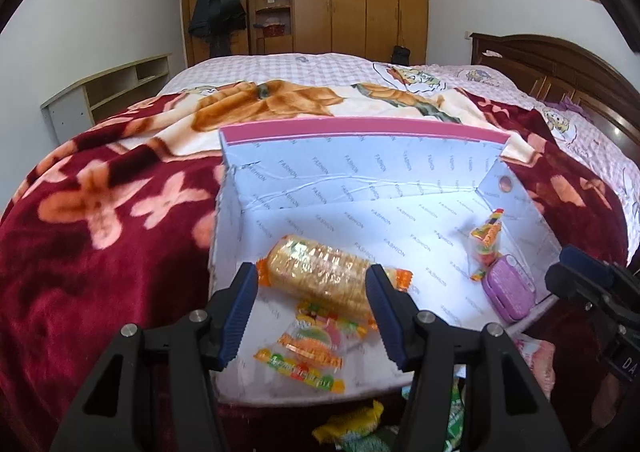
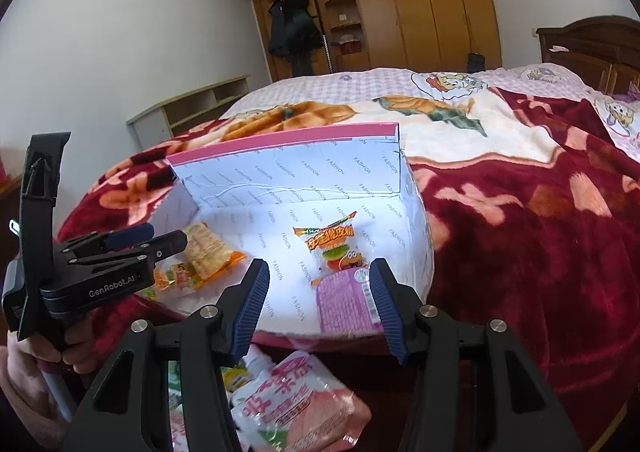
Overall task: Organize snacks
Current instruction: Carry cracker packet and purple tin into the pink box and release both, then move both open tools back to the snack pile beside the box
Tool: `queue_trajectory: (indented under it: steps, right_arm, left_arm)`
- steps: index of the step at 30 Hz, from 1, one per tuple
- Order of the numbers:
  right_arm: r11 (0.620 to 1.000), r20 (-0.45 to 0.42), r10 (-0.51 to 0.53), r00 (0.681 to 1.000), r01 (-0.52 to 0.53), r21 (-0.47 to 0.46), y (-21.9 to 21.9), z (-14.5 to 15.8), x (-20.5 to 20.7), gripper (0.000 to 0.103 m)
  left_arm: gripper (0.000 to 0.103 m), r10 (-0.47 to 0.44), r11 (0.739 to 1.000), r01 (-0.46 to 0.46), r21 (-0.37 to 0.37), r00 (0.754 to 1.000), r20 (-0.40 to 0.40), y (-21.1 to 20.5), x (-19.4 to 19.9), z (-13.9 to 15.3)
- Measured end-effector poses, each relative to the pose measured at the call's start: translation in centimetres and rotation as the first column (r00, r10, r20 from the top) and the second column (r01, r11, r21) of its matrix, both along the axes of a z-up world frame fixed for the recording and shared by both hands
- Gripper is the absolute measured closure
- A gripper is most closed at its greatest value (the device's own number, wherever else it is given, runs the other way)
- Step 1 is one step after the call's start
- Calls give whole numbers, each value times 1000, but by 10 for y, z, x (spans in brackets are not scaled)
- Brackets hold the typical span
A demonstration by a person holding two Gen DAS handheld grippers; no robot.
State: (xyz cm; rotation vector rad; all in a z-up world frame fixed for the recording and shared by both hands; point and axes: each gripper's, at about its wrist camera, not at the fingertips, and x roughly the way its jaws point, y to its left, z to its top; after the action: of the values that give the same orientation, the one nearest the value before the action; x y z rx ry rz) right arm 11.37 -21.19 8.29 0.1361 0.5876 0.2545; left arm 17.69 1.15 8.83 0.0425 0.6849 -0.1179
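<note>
A white box with a pink rim [image 1: 360,128] [image 2: 280,140] lies open on the bed. In its left part lie a pack of crackers [image 1: 320,276] [image 2: 208,252] and some gummy packets [image 1: 316,348] [image 2: 176,278]. At its right end sit a burger gummy packet [image 1: 486,244] [image 2: 336,248] and a purple pack [image 1: 508,288] [image 2: 344,304]. My left gripper [image 1: 312,284] [image 2: 168,237] hangs open above the crackers, holding nothing. My right gripper [image 2: 320,272] [image 1: 560,266] is open and empty over the purple pack.
The box rests on a red flowered blanket [image 1: 100,232] [image 2: 520,232]. Loose snack packets, one pink [image 2: 296,404] and some green and yellow [image 1: 352,424], lie in front of the box. A hand [image 2: 24,364] holds the left gripper. A wooden headboard [image 1: 560,68] stands at the right.
</note>
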Motion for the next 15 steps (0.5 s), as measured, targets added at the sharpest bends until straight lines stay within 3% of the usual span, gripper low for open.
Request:
queue_trajectory:
  steps: [15]
  right_arm:
    - [999, -4, -15, 1000, 15, 42, -4, -4, -45, 49]
  left_arm:
    - [44, 24, 996, -27, -84, 999, -32, 18, -55, 0]
